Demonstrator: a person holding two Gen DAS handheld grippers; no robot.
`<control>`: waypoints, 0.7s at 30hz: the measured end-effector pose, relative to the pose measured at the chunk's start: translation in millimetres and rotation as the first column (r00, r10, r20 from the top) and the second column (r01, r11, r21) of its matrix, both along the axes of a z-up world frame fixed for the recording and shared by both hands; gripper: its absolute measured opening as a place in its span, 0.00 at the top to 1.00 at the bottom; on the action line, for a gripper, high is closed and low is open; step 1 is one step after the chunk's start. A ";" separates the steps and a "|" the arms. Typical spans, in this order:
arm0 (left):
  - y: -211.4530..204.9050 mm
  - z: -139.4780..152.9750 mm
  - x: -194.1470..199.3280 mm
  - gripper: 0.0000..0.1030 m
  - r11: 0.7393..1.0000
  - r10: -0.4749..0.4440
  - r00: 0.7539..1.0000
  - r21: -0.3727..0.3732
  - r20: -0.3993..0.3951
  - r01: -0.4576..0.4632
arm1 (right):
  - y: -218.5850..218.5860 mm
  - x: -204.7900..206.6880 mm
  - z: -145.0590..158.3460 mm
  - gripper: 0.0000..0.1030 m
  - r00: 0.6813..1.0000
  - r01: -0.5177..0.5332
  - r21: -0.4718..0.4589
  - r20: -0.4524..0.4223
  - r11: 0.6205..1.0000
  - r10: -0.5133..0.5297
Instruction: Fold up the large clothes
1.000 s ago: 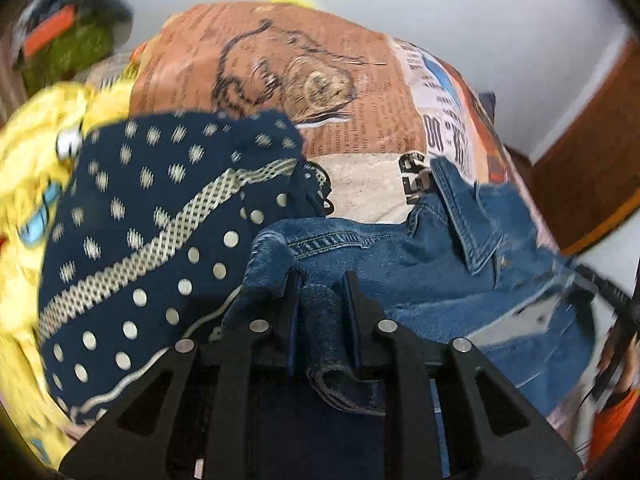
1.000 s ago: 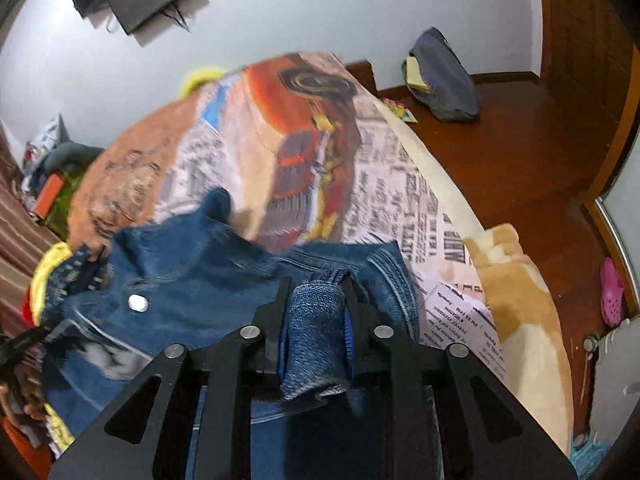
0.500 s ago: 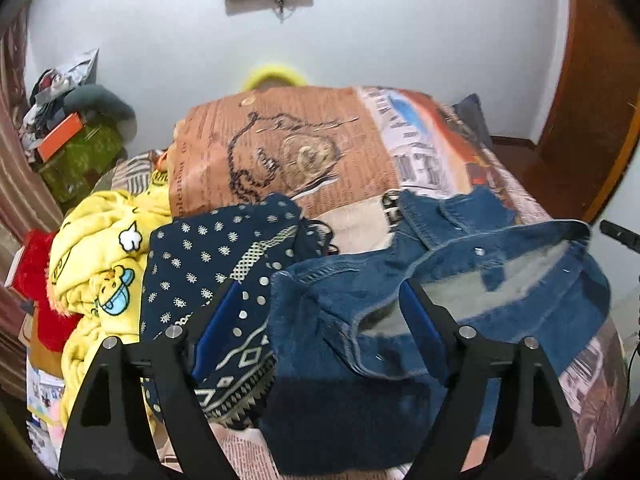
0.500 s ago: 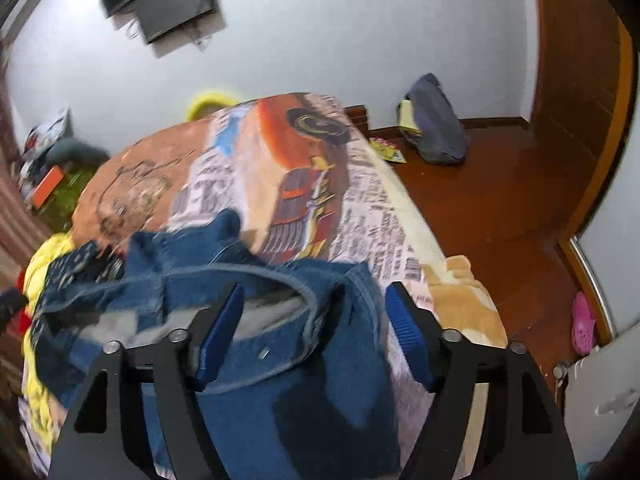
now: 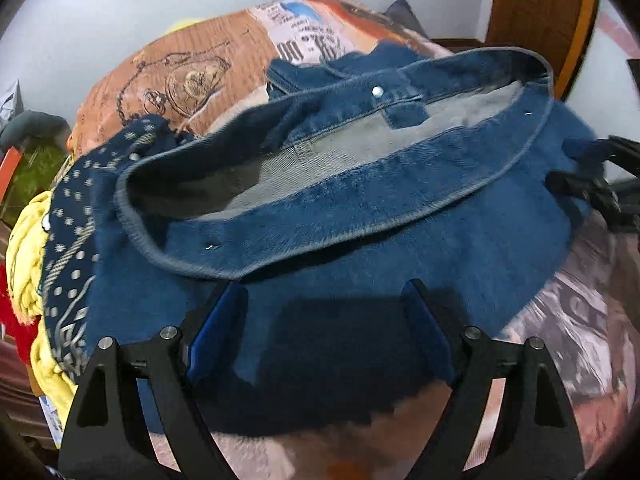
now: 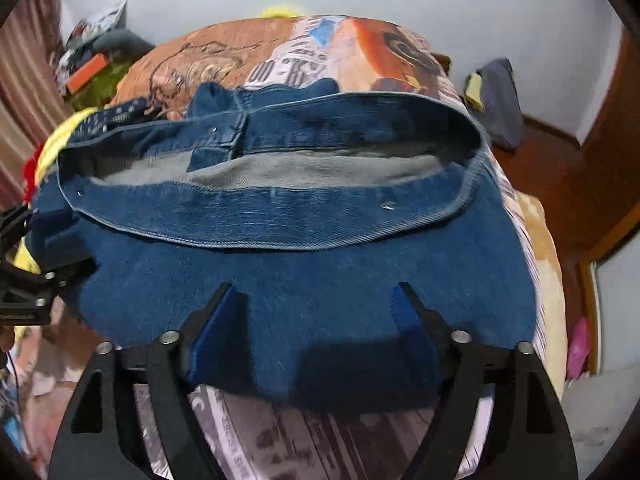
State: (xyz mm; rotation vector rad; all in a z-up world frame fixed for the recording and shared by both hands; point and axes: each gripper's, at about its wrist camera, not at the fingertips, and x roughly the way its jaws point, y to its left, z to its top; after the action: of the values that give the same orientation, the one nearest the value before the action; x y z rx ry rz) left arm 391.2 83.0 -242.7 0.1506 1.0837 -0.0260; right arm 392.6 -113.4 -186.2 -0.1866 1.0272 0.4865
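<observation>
A blue denim jacket lies folded on the printed bedspread, its hem band gaping toward me with the grey inside showing. It also fills the right wrist view. My left gripper is open and empty, just above the jacket's near edge. My right gripper is open and empty too, over the same near edge. The right gripper shows at the right edge of the left wrist view; the left gripper shows at the left edge of the right wrist view.
A navy dotted garment and a yellow garment lie left of the jacket. Something red lies beside them. A dark bag sits on the wooden floor to the right. Clutter stands by the far left wall.
Both grippers let go of the denim they pinched one second ago and stand open. The jacket now lies flat on the bed, and both grippers have come closer to it.
</observation>
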 end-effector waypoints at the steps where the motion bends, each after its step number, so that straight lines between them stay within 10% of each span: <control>1: 0.5 -2.9 5.4 0.18 1.000 0.005 1.000 -0.011 -0.004 -0.005 | 5.7 1.2 -2.8 0.15 1.000 -0.013 -0.010 0.001 1.000 0.013; 10: 30.5 0.7 80.4 0.15 0.997 0.074 0.997 -0.014 -0.024 -0.075 | 42.4 58.3 -12.8 0.17 0.997 -0.063 -0.069 -0.044 0.996 0.060; 21: 111.4 86.6 124.2 0.15 0.943 0.300 0.929 0.077 0.218 -0.323 | 11.0 126.8 47.4 0.16 0.965 0.248 0.105 0.065 0.963 -0.256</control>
State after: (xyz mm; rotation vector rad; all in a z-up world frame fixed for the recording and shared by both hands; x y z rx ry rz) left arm 515.4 194.4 -156.1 0.0776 0.8931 0.3313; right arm 519.4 -102.4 -138.9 0.0118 0.9334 0.2929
